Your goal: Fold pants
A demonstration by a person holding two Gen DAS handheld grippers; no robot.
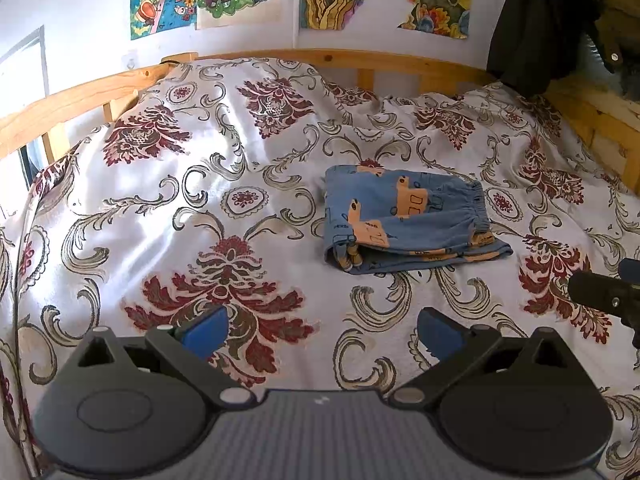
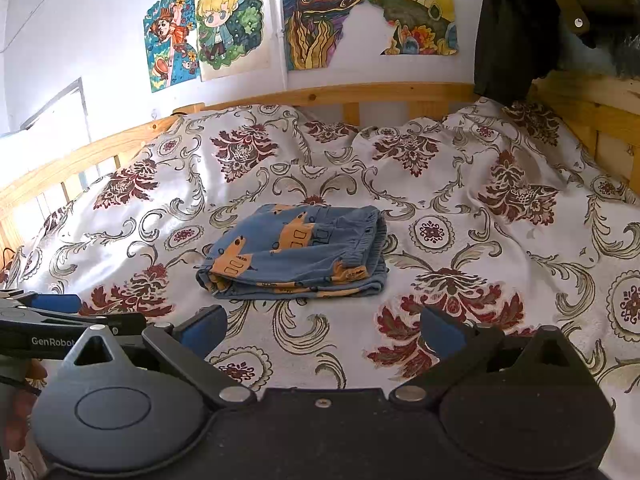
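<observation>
Neatly folded pants (image 2: 296,254) on bedspread (image 2: 460,208)

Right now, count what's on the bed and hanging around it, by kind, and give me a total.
Folded pants: 1
Bedspread: 1
Drawings on the wall: 4, counting only those in full view
Dark hanging garments: at least 1
Total: at least 7
</observation>
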